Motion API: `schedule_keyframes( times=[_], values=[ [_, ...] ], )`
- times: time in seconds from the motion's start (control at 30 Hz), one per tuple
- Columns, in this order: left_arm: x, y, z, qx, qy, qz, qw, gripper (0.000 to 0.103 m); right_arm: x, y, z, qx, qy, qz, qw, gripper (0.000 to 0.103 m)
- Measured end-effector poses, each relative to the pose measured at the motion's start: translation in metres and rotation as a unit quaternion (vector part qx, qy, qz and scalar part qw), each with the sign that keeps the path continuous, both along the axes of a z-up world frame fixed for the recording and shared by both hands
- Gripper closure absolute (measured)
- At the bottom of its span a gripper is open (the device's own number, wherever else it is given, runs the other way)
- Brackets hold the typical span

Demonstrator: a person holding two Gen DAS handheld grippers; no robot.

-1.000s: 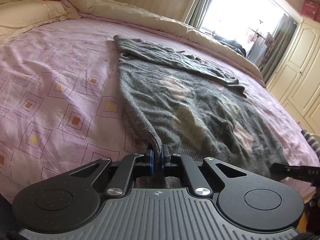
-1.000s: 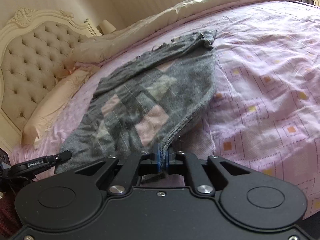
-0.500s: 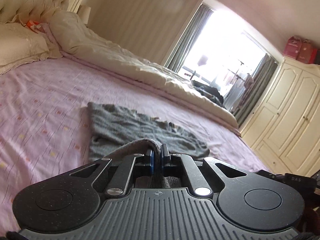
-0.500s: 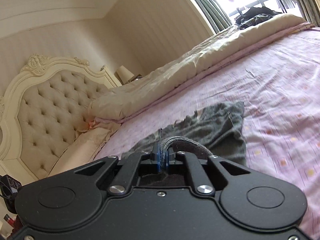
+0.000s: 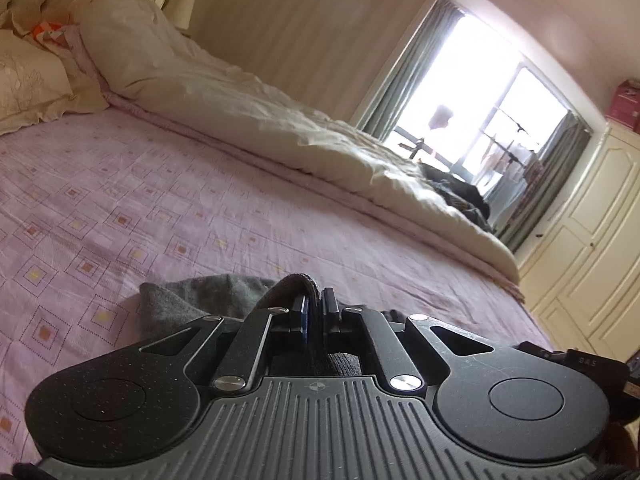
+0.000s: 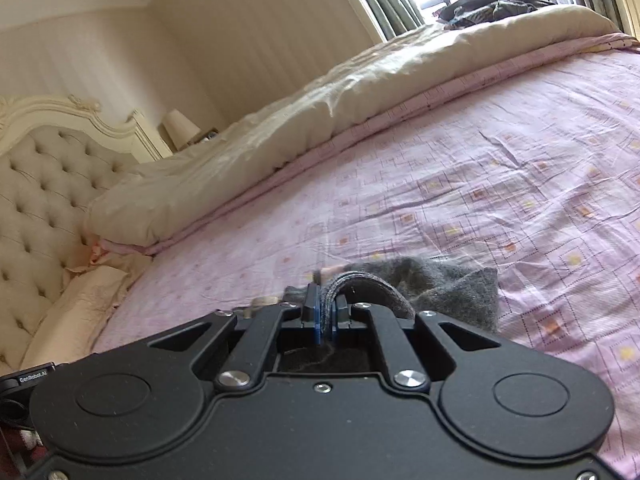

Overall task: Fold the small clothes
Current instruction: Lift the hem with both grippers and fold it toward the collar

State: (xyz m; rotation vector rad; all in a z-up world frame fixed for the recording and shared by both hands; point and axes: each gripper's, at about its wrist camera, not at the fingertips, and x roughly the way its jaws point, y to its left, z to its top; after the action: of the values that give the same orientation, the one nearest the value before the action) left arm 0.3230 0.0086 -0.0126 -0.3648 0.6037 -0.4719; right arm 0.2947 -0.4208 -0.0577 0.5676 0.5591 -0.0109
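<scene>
A grey knitted sweater (image 5: 208,296) lies on the pink patterned bedsheet (image 5: 160,200), mostly hidden behind the grippers. My left gripper (image 5: 314,312) is shut on the sweater's hem edge, which arches over the jaws. My right gripper (image 6: 328,312) is shut on the other hem corner of the same sweater (image 6: 456,288). In both views only the far part of the sweater peeks out beyond the grippers, flat on the sheet (image 6: 480,184).
A cream duvet (image 5: 280,120) is bunched along the far side of the bed, with pillows (image 5: 28,76) and a tufted headboard (image 6: 36,192) at its head. A dark clothes pile (image 6: 488,4) sits near the window. Cream wardrobes (image 5: 592,248) stand at right.
Both grippers have lifted the near hem and carried it toward the far edge. The sweater, spread out long a second ago, now shows only as a short strip ahead.
</scene>
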Motion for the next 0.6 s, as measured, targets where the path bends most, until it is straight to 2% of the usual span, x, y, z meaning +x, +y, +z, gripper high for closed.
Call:
schedule_keyframes(
  times=[0.13, 0.33, 0.37, 0.43, 0.5, 0.6],
  values=[
    [0.034, -0.003, -0.029, 0.017, 0.033, 0.031, 0.9988, 0.098, 0.023, -0.001, -0.024, -0.011, 0.032, -0.007, 0.999, 0.090],
    [0.056, 0.008, -0.045, 0.055, 0.042, 0.056, 0.9960, 0.097, 0.034, -0.003, -0.034, -0.004, 0.038, -0.009, 0.999, 0.084],
    [0.054, 0.009, -0.043, 0.060, 0.038, 0.051, 0.9962, 0.097, 0.032, -0.004, -0.033, -0.003, 0.035, -0.012, 0.999, 0.079],
    [0.048, 0.010, -0.035, 0.072, 0.022, 0.039, 0.9964, 0.097, 0.029, -0.006, -0.030, -0.001, 0.028, -0.024, 0.999, 0.046],
    [0.036, 0.011, -0.028, 0.085, 0.006, 0.021, 0.9961, 0.097, 0.020, -0.007, -0.023, -0.002, 0.010, -0.030, 1.000, 0.043],
    [0.017, 0.007, -0.021, 0.121, -0.011, -0.019, 0.9924, 0.097, 0.004, 0.000, -0.006, -0.038, -0.008, -0.021, 0.999, 0.043]
  ],
)
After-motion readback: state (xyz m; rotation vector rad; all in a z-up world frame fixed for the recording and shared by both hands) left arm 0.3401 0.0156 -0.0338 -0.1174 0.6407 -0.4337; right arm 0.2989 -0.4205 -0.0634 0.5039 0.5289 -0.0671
